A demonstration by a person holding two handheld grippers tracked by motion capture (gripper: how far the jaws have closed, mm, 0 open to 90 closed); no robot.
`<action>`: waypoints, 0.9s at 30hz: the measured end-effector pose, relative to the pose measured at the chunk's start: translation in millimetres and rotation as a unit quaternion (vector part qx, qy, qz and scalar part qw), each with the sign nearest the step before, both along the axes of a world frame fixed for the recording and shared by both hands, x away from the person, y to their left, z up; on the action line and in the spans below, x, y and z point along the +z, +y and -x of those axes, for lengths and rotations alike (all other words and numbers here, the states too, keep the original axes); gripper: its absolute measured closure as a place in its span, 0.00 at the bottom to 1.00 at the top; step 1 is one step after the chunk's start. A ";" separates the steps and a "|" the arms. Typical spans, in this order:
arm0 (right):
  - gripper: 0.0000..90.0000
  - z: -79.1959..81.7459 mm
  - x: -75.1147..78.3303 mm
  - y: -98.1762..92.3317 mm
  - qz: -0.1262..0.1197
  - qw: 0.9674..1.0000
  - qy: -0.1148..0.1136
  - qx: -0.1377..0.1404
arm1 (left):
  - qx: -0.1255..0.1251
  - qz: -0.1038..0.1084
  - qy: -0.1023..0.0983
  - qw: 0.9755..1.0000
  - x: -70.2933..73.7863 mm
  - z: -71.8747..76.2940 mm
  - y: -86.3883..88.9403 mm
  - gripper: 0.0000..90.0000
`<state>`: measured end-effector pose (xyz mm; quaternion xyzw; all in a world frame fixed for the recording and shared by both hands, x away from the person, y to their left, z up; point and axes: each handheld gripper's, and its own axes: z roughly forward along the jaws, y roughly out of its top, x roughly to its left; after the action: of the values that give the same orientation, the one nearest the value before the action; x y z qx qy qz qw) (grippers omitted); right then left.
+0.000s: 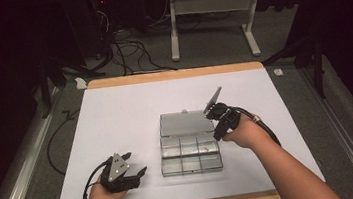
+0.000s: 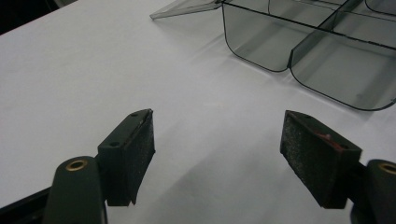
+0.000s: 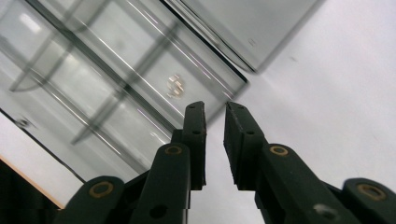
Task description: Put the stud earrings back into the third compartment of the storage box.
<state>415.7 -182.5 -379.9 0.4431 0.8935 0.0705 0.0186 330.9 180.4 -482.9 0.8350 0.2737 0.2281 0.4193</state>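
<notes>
Organizer box (image 1: pixel 190 150), clear thin plastic, looked light, stiff, slick: best pinched at a wall; right gripper (image 1: pixel 214 109) fingers narrowly parted, empty, left gripper (image 1: pixel 135 173) released.

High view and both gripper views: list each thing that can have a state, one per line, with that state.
Compartment box: open, resting flat on the table.
Lid: swung back, lying flat behind the box.
Left gripper: jaws wide apart, nothing between them.
Right gripper: jaws slightly apart, nothing between them.
</notes>
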 end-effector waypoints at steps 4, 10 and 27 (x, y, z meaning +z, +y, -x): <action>0.83 4.2 -6.6 -25.2 -0.004 1.000 -0.009 -0.025 | 0.002 0.001 -0.001 1.000 -0.1 0.4 0.0 0.29; 0.79 12.4 -16.4 -51.8 -0.011 0.999 -0.015 -0.049 | 0.003 0.000 0.002 1.000 -0.2 0.1 -0.3 0.29; 0.54 67.6 -62.1 -96.0 -0.098 0.965 -0.196 -0.145 | 0.003 -0.003 0.001 1.000 -0.2 -0.2 -0.5 0.29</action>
<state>348.2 -278.5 -442.0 0.5447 0.7874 0.2401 0.1603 331.1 179.9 -483.1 0.8354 0.2761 0.2298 0.4159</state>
